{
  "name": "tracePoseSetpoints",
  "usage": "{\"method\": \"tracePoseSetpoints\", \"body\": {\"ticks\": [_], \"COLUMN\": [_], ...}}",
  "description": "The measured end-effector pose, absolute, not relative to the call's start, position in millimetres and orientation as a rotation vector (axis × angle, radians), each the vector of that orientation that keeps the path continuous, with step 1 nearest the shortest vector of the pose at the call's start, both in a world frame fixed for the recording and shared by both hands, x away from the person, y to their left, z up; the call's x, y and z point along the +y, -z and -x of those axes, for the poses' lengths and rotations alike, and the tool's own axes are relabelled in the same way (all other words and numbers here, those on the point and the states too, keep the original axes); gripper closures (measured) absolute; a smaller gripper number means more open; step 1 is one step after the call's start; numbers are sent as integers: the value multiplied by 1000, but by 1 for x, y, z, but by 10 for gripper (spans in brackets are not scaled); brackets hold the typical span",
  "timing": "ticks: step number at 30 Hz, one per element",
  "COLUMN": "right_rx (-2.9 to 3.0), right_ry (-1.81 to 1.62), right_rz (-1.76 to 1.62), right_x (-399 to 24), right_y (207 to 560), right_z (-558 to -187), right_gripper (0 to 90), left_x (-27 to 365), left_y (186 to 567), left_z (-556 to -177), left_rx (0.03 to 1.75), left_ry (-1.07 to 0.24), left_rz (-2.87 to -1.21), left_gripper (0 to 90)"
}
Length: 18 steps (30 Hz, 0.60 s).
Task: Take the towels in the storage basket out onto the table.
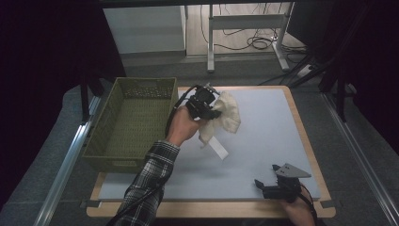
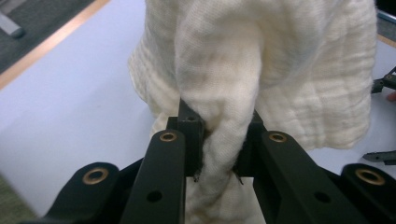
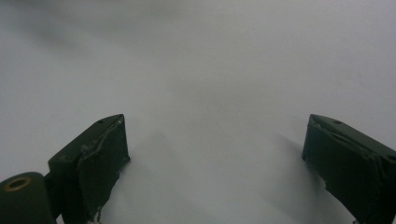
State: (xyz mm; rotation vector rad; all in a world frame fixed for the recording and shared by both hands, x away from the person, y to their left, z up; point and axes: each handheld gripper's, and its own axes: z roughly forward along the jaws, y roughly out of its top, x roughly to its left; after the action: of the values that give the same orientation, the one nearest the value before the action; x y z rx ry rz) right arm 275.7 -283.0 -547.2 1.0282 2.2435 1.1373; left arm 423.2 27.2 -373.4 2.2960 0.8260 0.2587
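A cream cloth (image 1: pixel 227 115) hangs bunched above the pale mat, just right of the green basket (image 1: pixel 131 123). My left gripper (image 1: pixel 212 111) is shut on it; in the left gripper view the black jaws pinch a fold of the cloth (image 2: pixel 219 140) and the rest billows above them. A long end of the cloth droops toward the mat. My right gripper (image 1: pixel 266 178) rests low at the mat's front right, held by a hand. In the right gripper view (image 3: pixel 215 154) its jaws stand wide apart with only bare mat between them.
The olive woven basket stands at the left, overlapping the mat's edge (image 1: pixel 301 127), and looks hollow inside. A wooden board borders the mat. Dark carpet, metal rails and desk legs with cables lie beyond the table.
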Motion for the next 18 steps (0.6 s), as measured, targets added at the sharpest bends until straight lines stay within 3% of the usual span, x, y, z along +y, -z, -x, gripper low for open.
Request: {"method": "tracePoseSetpoints", "body": {"ticks": [18], "right_rx": [2245], "right_ry": [-1139], "right_rz": [-1027], "right_x": [-283], "right_y": [547], "right_z": [-276], "right_gripper": [69], "left_x": [-20], "left_y": [440], "left_z": [-431], "left_rx": [802], "left_ry": [-188], "left_rz": [-2326], "left_gripper": [754]}}
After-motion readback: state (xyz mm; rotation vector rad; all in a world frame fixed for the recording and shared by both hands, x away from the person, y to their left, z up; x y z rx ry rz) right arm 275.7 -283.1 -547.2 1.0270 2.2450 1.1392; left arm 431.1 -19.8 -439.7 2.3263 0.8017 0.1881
